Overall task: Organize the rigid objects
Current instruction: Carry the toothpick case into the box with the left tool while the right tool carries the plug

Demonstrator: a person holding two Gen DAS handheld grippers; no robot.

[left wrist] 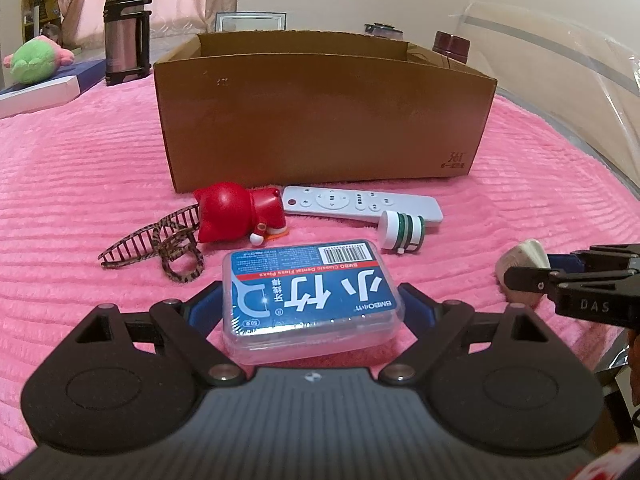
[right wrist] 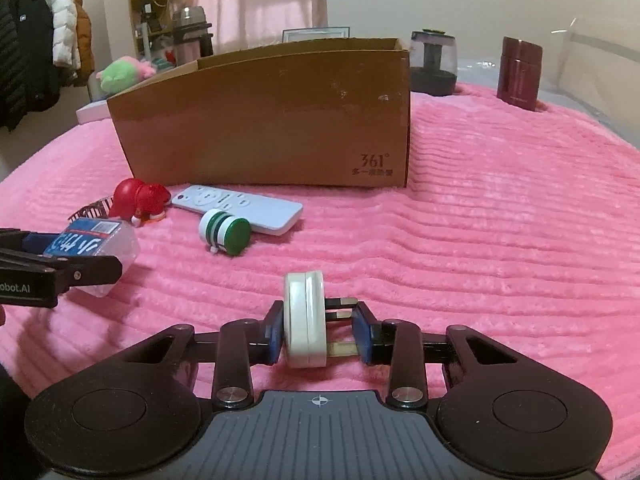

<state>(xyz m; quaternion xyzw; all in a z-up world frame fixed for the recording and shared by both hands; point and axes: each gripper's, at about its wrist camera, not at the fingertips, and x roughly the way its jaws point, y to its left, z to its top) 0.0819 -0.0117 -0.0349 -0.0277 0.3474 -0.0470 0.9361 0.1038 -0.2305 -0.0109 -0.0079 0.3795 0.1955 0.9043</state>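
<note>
Lower centre of the right wrist view: the right gripper [right wrist: 319,334] is closed on a white plug adapter [right wrist: 304,320], one pad on its flat face, the other on its prongs; slipping or twisting on lift is judged possible from that uneven hold. Lower centre of the left wrist view: the left gripper [left wrist: 311,304] is seen astride a floss pick box [left wrist: 310,294], pads apparently touching its sides. Beyond lie a green-and-white spool [left wrist: 402,230], remote [left wrist: 360,204] and red figurine [left wrist: 236,212]. The cardboard box [left wrist: 320,120] interior is hidden.
</note>
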